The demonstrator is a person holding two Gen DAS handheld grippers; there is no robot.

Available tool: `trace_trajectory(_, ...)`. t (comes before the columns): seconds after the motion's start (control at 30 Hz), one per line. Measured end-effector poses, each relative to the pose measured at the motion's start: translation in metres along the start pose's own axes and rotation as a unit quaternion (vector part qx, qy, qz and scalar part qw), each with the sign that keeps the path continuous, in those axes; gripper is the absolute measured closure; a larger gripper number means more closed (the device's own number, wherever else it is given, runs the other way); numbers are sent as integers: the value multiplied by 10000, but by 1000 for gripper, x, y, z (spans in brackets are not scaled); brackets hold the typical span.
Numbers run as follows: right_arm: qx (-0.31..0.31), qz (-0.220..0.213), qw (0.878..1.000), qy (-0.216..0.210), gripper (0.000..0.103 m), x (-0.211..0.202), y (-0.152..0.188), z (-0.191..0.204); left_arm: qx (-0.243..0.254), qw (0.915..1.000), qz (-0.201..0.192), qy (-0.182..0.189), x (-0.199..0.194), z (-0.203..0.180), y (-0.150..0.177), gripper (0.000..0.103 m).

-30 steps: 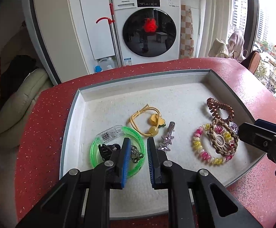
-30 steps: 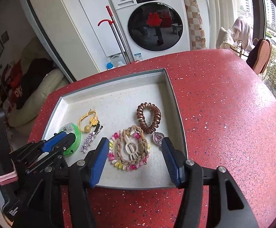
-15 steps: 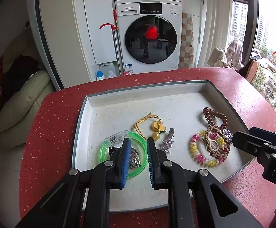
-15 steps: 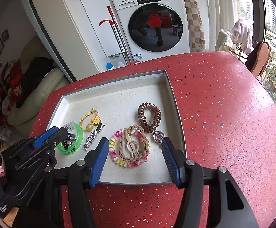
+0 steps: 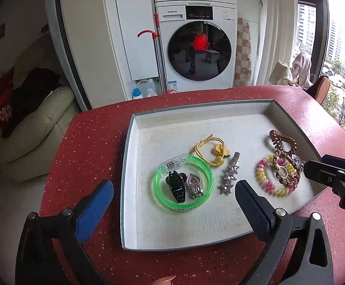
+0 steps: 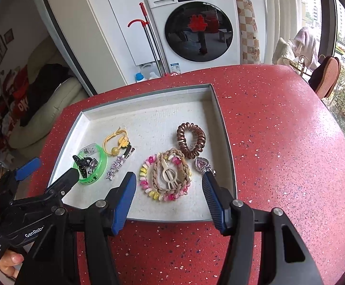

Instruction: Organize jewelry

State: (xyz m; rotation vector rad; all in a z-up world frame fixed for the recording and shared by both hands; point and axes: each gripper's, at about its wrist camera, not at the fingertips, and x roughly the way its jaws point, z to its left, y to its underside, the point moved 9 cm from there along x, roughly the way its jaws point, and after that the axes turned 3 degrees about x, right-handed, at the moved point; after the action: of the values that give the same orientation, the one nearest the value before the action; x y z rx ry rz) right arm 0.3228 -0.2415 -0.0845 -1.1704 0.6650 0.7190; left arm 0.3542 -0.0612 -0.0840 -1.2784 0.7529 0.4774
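A grey tray (image 5: 128, 156) (image 6: 227, 142) on the red table holds the jewelry. A green bangle (image 5: 162, 199) (image 6: 101, 168) rings a black claw clip (image 5: 176, 187) and a heart pendant (image 5: 192, 181). Beside it lie a star hair clip (image 5: 229, 178) (image 6: 117, 163), a yellow hair tie (image 5: 210, 149) (image 6: 115, 142), a beaded bracelet with a braided ring (image 5: 277, 175) (image 6: 167, 178), a brown coil tie (image 5: 283, 140) (image 6: 191, 140) and a second heart pendant (image 6: 202, 163). My left gripper (image 5: 173, 211) is open and empty above the tray's near edge. My right gripper (image 6: 168, 199) is open and empty in front of the bracelet.
The red speckled table (image 6: 291, 142) extends to the right of the tray. A washing machine (image 5: 196, 47) and a mop (image 6: 148, 30) stand behind the table. A cream sofa (image 5: 29, 130) is at the left. A chair (image 6: 327, 76) stands at the right.
My left gripper has opened wide and pulled back and up from the green bangle, leaving the heart pendant inside it. The right gripper stayed open and nearly still.
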Motion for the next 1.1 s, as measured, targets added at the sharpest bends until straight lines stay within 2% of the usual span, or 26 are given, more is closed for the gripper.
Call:
trace_trajectory(0.07, -67, 58, 9999, 71, 36, 2, 1, 2, -37, 10000, 3, -12, -2, 3, 1, 0)
trace_trajectory(0.17, -188, -17, 9995, 244, 18, 1, 2, 5, -34, 10000, -11, -61, -6, 5, 1, 0)
trace_trajectory(0.33, -173, -230, 9991, 301, 15, -7, 4, 5, -16, 9998, -34, -179, -12, 8, 4, 0)
trace_trajectory(0.37, -147, -286, 9990, 301, 5, -9, 5, 4, -37, 9998, -46, -197, -13, 8, 5, 0)
trace_trajectory(0.4, -113, -378, 9988, 283, 0, -12, 5, 3, -61, 9998, -59, -206, -15, 9, 6, 0)
trace_trajectory(0.6, -190, -657, 9975, 197, 0, -29, 14, 11, -185, 9994, -180, -249, -31, 15, 14, 0)
trace_trajectory(1.1, -414, -1246, 9903, 453, 0, -71, 56, 16, -613, 9949, -651, -457, -82, 27, 62, 0)
